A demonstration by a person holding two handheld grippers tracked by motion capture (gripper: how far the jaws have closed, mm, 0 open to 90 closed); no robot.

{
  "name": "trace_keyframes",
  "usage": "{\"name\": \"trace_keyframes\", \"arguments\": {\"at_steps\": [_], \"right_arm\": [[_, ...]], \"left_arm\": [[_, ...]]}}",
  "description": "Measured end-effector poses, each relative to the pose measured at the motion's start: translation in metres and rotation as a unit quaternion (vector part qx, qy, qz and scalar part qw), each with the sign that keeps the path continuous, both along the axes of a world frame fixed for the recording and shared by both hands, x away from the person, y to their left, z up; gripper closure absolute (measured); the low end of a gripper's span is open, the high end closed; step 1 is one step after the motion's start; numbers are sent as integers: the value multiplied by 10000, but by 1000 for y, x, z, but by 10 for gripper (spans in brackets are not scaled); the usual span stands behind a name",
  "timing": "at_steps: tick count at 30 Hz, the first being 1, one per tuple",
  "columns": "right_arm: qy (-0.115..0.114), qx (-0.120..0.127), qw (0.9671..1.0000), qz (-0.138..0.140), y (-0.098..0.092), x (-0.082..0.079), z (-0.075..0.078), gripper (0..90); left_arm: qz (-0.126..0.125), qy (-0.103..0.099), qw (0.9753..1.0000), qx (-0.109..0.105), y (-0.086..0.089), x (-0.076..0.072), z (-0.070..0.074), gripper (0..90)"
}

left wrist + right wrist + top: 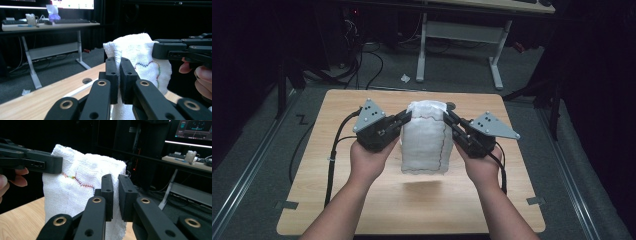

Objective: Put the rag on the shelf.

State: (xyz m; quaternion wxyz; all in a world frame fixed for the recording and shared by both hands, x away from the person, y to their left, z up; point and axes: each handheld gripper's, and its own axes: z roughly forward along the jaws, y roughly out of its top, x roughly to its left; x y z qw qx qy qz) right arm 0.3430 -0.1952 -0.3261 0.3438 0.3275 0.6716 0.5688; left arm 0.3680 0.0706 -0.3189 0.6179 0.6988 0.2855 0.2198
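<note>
Both grippers, left gripper (404, 118) and right gripper (451, 120), are clamping the white cloth's (424, 137) top corners, lifting it above the wooden table (362, 210); next I'm probably lowering it flat to fold.

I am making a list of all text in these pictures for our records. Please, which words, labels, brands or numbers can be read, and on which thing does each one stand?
No text can be read.
Bright monitor screen on the far desk: coloured marks, too small to read.
Dark monitor screen: blurred graphics, unreadable.
White woven cloth: rainbow stitched line, no letters.
</note>
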Motion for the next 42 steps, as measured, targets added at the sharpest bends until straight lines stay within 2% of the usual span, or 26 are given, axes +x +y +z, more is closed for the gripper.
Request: {"name": "trace_keyframes", "arguments": {"at_steps": [11, 14, 16, 18, 20, 23, 26, 28, 29, 30, 32, 37, 41, 42], "right_arm": [[-154, 51, 9999, -38, -4, 3, 18, 837], [-120, 90, 9999, -61, -5, 9, 20, 837], [-126, 87, 9998, -83, -5, 13, 23, 836], [-117, 149, 9998, -50, -6, 20, 28, 836], [-124, 157, 9998, -48, -6, 22, 29, 836], [-140, 159, 9997, -105, -4, 34, 33, 836], [-124, 177, 9997, -126, -4, 41, 34, 836], [-100, 184, 9996, -168, -3, 49, 34, 836], [-66, 193, 9996, -190, -3, 58, 33, 836], [-41, 181, 9996, -211, -3, 63, 33, 836], [-11, 171, 9996, -232, -3, 68, 33, 836], [146, 243, 9992, -270, -5, 95, 31, 836], [260, 322, 9988, -269, -8, 114, 29, 836], [315, 387, 9984, -264, -9, 124, 27, 835]], "left_arm": [[-28, -138, 9999, 27, -2, 8, 19, 867], [1, -125, 9999, 69, -4, 16, 23, 867], [-5, -13, 10000, 8, -4, 23, 26, 867], [72, -33, 9999, 84, -5, 32, 29, 867], [62, -2, 10000, 30, -5, 37, 31, 867], [56, -95, 9999, -26, -5, 48, 34, 867], [72, -99, 9999, -49, -4, 55, 35, 867], [109, -142, 9998, -15, -5, 63, 33, 867], [115, -132, 9998, -11, -6, 66, 33, 867], [106, -75, 9999, -39, -6, 75, 31, 866], [107, -45, 9999, -70, -6, 80, 30, 867], [130, 35, 9998, -175, -8, 105, 27, 867], [231, -39, 9997, -118, -13, 118, 26, 867], [348, -86, 9993, -53, -16, 123, 24, 866]]}}
